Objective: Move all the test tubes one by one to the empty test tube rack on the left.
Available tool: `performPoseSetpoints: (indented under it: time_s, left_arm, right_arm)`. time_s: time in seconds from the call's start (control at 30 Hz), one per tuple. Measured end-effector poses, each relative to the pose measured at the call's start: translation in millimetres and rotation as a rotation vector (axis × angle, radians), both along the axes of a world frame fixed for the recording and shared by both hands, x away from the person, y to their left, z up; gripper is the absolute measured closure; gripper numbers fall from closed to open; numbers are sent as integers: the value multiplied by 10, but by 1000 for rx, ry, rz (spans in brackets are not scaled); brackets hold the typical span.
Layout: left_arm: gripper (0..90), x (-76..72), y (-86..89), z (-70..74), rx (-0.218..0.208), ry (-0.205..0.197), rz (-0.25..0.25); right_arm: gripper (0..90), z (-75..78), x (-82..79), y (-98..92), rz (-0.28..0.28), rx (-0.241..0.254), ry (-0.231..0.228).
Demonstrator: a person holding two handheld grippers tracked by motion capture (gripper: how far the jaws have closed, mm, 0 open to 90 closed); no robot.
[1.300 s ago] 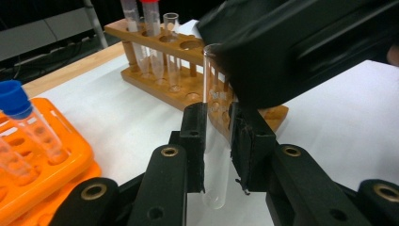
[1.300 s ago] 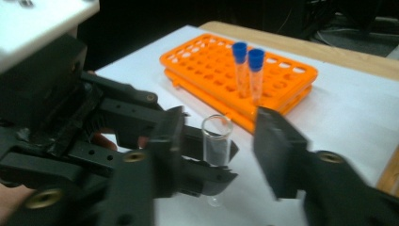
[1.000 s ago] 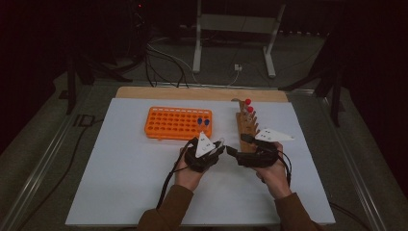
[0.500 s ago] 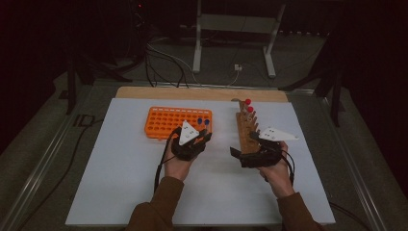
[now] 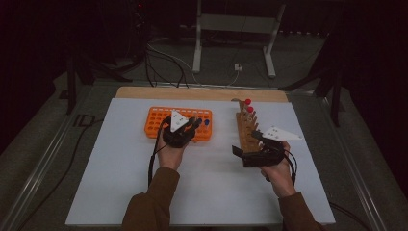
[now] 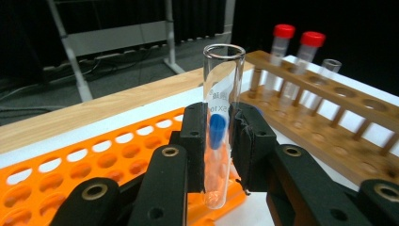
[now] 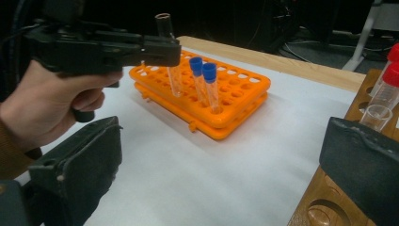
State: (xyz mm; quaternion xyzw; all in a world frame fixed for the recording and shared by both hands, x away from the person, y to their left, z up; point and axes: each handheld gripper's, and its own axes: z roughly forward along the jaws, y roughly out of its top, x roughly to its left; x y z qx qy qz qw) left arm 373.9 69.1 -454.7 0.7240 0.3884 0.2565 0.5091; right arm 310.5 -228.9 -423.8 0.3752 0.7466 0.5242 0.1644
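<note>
Left tool (image 6: 219, 141) clamping clear tube (image 6: 221, 113), its white print unreadable

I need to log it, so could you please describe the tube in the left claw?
Find the orange rack left of the wooden rack. Above its near edge, the left claw grips an upright clear glass tube. Unlike the blue-capped tubes seated there, it has no cap.

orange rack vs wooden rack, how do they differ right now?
The orange rack is a flat plastic grid of many holes; the wooden rack has one row. The orange rack holds two blue-capped tubes, the wooden rack two red-capped tubes and an uncapped one. Both sit on the white sheet.
</note>
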Motion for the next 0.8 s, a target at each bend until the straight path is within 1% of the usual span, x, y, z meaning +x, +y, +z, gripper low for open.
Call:
performPoseSetpoints:
  time_s: [0.13, 0.17, 0.23, 0.33, 0.4, 0.47, 0.53, 0.6, 0.73, 0.8]
  left_arm:
    - [758, 96, 39, -33, -17, 15, 47]
    - [758, 116, 40, -40, -14, 18, 55]
    - [758, 150, 26, -58, -2, 21, 67]
    - [758, 195, 16, -101, -16, 36, 81]
    - [758, 211, -3, -138, -17, 50, 83]
    - [758, 220, -30, -178, 8, 59, 81]
    - [758, 226, -38, -218, 16, 72, 79]
    - [759, 227, -47, -266, 34, 87, 78]
    - [762, 225, -63, -384, 91, 123, 62]
    - [766, 224, -54, -402, 81, 129, 61]
  right_arm:
    - [2, 3, 0, -4, 3, 5, 0]
    - [2, 5, 1, -6, 5, 5, -3]
    - [2, 7, 0, -8, 6, 8, -3]
    - [2, 5, 1, -11, 8, 10, -2]
    - [2, 1, 3, -12, 8, 9, 0]
    - [2, -1, 5, -14, 8, 10, 2]
    - [2, 1, 5, -21, 8, 12, 1]
    - [2, 2, 6, -28, 7, 13, 2]
    - [2, -5, 7, -18, 10, 11, 2]
    - [2, -8, 6, -12, 12, 9, 4]
